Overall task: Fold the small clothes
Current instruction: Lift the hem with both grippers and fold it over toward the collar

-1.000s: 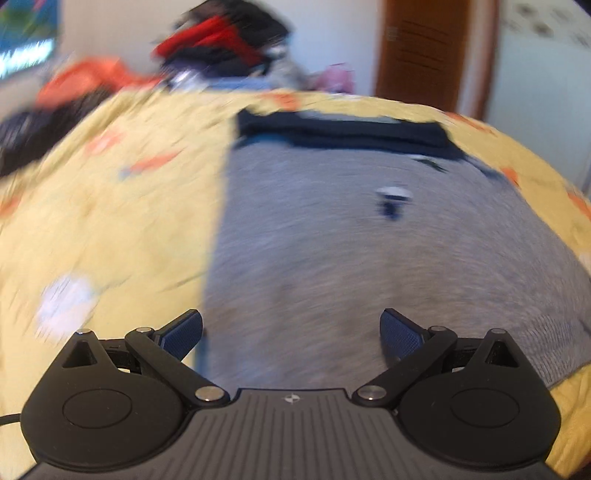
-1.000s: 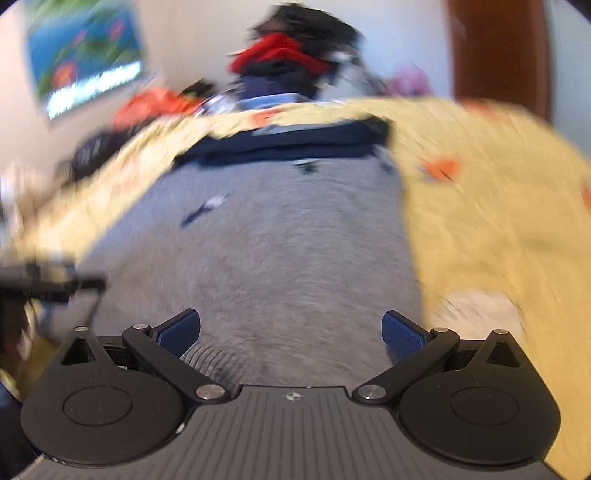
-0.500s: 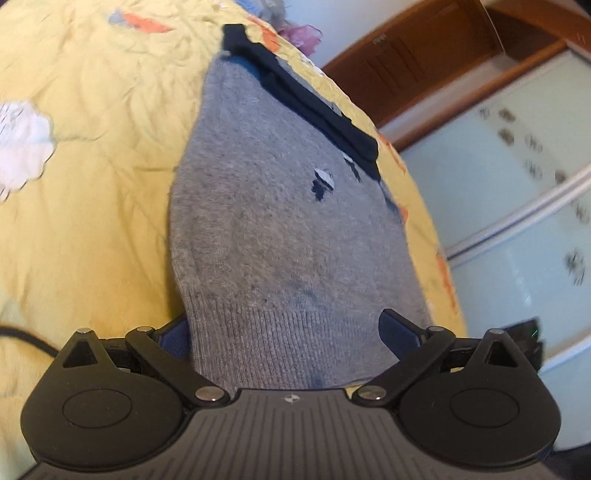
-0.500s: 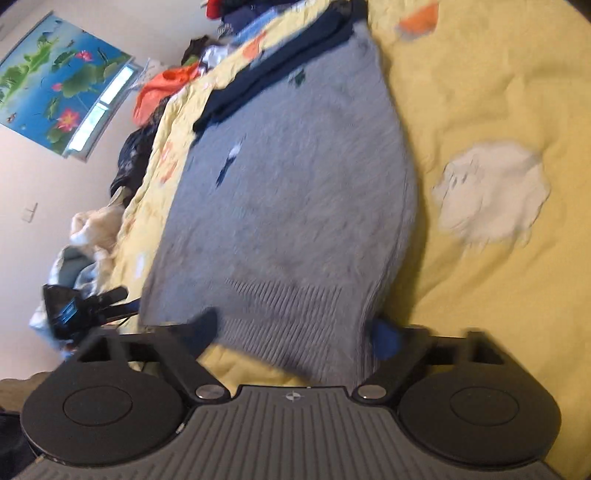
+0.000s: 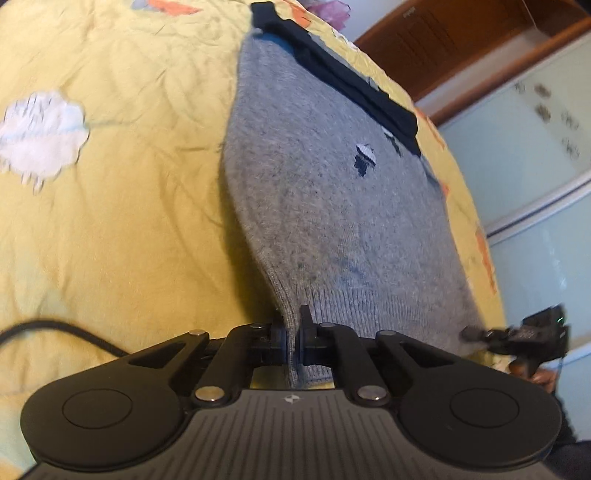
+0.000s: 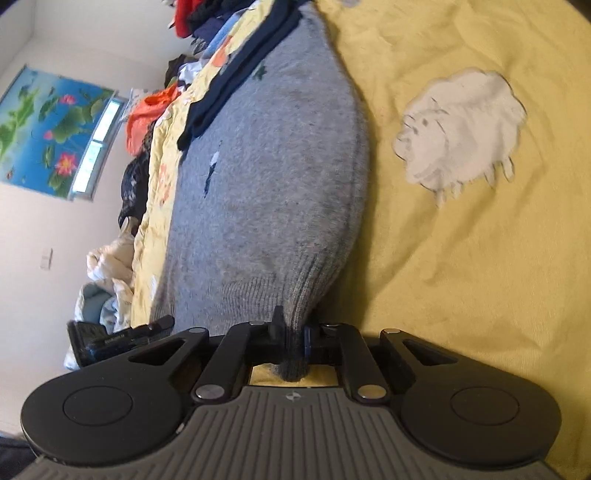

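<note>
A grey knitted sweater [image 5: 332,206] with a navy collar band lies flat on a yellow bedspread [image 5: 129,184]. My left gripper [image 5: 293,339] is shut on the left corner of its ribbed hem. My right gripper [image 6: 293,339] is shut on the right corner of the hem; the sweater [image 6: 266,177] runs away from it across the bedspread [image 6: 480,258]. Each gripper shows in the other's view: the right gripper [image 5: 517,336] at the right edge, the left gripper [image 6: 118,338] at the left.
A pile of clothes [image 6: 199,22] sits at the far end of the bed, with orange cloth [image 6: 147,110] and pale bedding [image 6: 103,280] beside the bed. A wooden door [image 5: 443,40] and a white wardrobe [image 5: 535,166] stand past the bed's right side.
Both grippers dropped to the hem, rolled sideways and closed from open onto its two corners.
</note>
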`<state>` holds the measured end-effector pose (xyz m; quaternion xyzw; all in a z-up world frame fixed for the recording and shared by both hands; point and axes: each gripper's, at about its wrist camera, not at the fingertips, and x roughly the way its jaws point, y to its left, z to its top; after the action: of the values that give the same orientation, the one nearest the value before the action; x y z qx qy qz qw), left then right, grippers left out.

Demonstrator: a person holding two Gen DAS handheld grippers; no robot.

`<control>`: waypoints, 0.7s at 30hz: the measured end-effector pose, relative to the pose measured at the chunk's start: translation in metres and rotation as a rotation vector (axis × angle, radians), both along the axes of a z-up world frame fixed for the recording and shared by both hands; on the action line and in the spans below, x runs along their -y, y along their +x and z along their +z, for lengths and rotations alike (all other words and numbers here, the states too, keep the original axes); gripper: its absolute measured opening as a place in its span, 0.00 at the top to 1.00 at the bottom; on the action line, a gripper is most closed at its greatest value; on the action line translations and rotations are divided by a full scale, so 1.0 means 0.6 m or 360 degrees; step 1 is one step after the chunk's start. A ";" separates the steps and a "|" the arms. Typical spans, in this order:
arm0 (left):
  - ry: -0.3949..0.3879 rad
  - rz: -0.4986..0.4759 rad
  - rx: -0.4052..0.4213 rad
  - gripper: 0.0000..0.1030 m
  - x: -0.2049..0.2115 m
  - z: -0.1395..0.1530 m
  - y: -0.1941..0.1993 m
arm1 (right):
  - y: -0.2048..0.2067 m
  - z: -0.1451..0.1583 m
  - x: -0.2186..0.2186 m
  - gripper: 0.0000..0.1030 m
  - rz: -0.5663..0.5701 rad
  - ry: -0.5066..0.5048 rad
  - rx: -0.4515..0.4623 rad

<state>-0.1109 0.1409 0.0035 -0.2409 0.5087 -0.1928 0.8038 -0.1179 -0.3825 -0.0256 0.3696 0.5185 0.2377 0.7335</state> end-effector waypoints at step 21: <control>-0.0028 0.0119 0.0568 0.95 0.024 0.181 0.539 | 0.541 0.119 0.081 0.87 -0.0397 0.0468 0.0522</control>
<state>0.2126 0.1263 0.1124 -0.2286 0.3469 -0.2068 0.8858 0.2068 -0.4311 0.0459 0.4900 0.3029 0.2748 0.7698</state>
